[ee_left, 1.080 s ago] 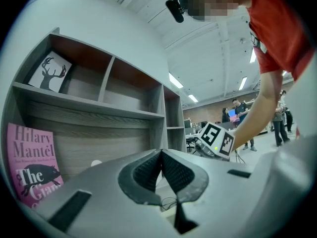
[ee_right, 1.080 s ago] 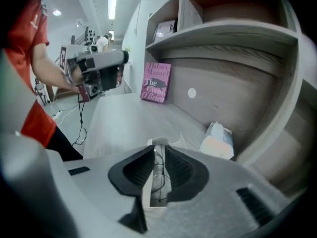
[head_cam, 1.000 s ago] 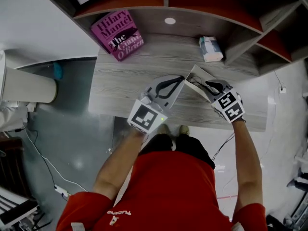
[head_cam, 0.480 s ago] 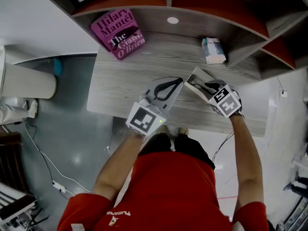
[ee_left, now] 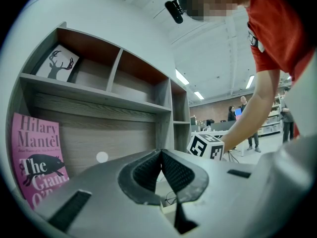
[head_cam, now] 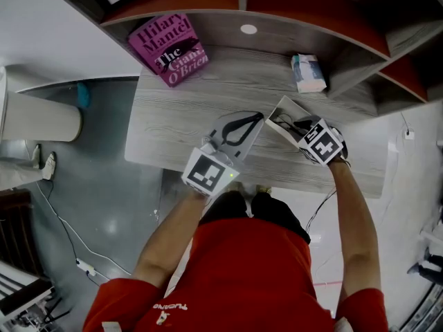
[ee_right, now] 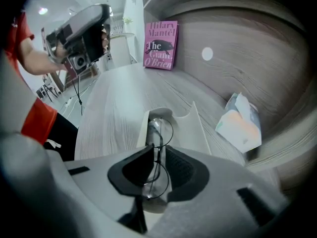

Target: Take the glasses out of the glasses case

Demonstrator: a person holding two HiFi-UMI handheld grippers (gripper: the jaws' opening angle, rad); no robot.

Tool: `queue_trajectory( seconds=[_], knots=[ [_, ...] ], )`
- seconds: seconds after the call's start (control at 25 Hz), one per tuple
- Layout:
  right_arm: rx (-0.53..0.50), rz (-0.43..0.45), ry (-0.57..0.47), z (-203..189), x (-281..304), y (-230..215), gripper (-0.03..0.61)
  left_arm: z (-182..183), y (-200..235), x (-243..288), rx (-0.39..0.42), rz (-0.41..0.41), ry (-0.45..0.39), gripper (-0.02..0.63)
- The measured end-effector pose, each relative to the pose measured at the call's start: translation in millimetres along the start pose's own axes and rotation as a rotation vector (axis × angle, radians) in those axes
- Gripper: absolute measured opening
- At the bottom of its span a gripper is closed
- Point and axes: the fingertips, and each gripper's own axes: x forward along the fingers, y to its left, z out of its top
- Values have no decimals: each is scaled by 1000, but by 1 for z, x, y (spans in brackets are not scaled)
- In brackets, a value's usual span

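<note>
A white glasses case (head_cam: 282, 108) lies open on the grey wooden desk (head_cam: 180, 116), one flap (ee_right: 196, 124) standing up. Thin wire glasses (ee_right: 159, 129) lie folded inside it. My right gripper (ee_right: 157, 156) reaches into the case from the near end and is shut on the glasses' frame, with the lenses showing between the pads. In the head view that gripper (head_cam: 295, 125) sits over the case. My left gripper (head_cam: 260, 115) hovers just left of the case with its pads pressed together (ee_left: 160, 153) and nothing in them.
A pink book (head_cam: 169, 49) leans against the back panel at the left. A small tissue pack (head_cam: 305, 72) lies at the back right, beside the shelf divider. Shelves overhang the desk's far side. The desk's front edge runs close under both grippers.
The right gripper has edged slightly up and left into the case, and its marker cube has turned a little. The left gripper has barely moved.
</note>
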Motion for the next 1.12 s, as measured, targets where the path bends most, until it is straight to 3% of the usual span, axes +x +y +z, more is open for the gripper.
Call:
queue_trajectory(
  seconds=[0.44, 0.68, 0.92, 1.12],
  knots=[
    [5, 46, 43, -4, 7, 0, 36, -10, 1, -2, 24, 11, -4, 11],
    [-28, -15, 19, 0, 2, 1, 20, -16, 0, -2, 53, 5, 4, 11],
    [-45, -95, -39, 8, -14, -2, 15, -6, -3, 0, 0, 8, 2, 11],
    [-36, -157, -107, 17, -32, -7, 12, -8, -7, 3, 9, -1, 1, 11]
  ],
)
